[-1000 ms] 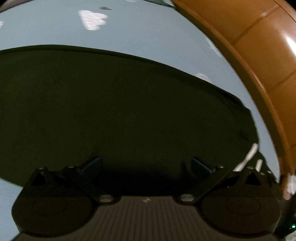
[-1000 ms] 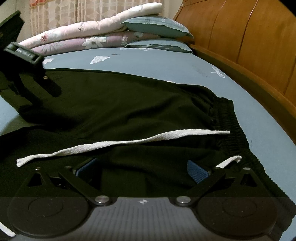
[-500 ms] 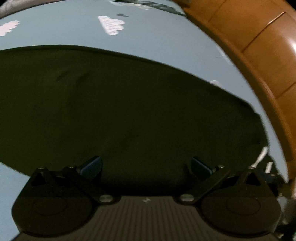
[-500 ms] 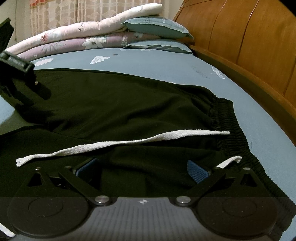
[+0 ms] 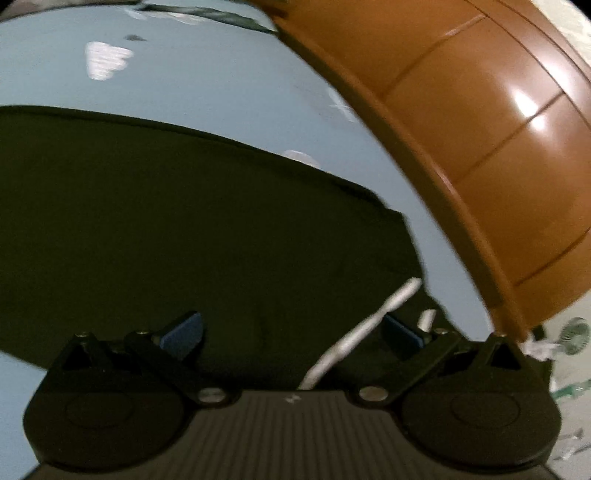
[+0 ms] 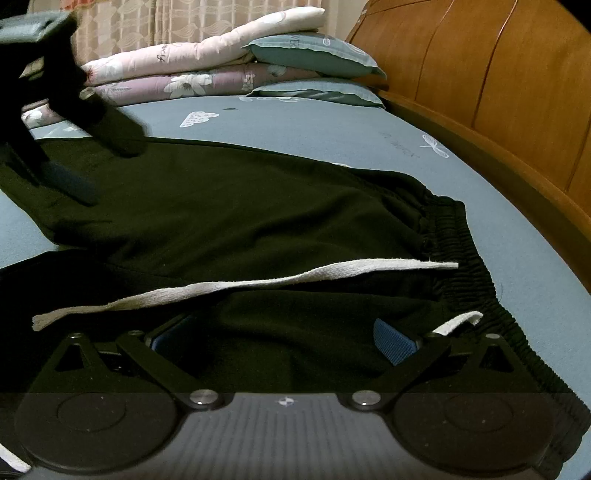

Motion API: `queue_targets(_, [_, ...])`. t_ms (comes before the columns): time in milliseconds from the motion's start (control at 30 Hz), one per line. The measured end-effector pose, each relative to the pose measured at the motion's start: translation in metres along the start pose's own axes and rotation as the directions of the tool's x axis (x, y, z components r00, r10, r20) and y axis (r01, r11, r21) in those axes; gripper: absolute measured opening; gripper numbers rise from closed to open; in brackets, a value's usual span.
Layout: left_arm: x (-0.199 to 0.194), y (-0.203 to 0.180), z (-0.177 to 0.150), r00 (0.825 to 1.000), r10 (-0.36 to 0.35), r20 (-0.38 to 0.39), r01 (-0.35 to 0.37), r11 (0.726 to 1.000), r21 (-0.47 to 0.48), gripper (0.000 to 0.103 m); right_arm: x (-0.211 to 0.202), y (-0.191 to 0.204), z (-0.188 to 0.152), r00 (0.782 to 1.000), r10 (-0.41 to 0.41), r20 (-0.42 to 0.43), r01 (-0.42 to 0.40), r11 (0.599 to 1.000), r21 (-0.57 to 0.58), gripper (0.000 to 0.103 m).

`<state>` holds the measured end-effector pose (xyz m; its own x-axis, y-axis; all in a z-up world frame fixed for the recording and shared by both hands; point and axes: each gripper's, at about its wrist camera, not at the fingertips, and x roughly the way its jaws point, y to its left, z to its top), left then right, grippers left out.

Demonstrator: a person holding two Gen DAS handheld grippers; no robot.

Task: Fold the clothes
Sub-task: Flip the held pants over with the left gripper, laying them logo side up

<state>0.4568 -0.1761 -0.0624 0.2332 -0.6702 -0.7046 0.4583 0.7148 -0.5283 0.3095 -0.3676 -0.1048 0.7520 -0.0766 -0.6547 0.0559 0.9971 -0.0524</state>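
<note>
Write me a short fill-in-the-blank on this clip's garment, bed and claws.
1. The black fabric trousers lie spread on a ____ bedsheet.
2. The long flat drawstring on them is ____.
3. Both the left claw and right claw are ____.
4. The headboard is made of ____.

Missing: blue; white; open; wood

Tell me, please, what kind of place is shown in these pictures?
Most likely a bedroom in a home. Black trousers lie on a bed with a blue printed sheet and a wooden headboard. Folded quilts and pillows are stacked at the far end, before a curtain.
</note>
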Motion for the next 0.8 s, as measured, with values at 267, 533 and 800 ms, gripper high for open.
queue_targets(267, [0.025,-0.001,-0.014,0.997,0.031,-0.066,-0.031,0.999,0.006,0.102,-0.001,0.0,0.0,1.0,0.002,-0.003,-0.002,1.0,-0.002,0.103])
queue_targets(533, [-0.01,0.0,-0.027,0.999,0.038,-0.034,-0.038,0.999,0.002,0.102,-0.001,0.0,0.0,1.0,0.0,-0.005,0.0,1.0,-0.003,0.103])
queue_targets(800, [-0.046,-0.022,-0.034,0.997,0.078,-0.023,-0.077,0.997,0.021,0.102,0.0,0.0,0.001,1.0,0.0,-0.004,0.0,1.0,-0.002,0.103])
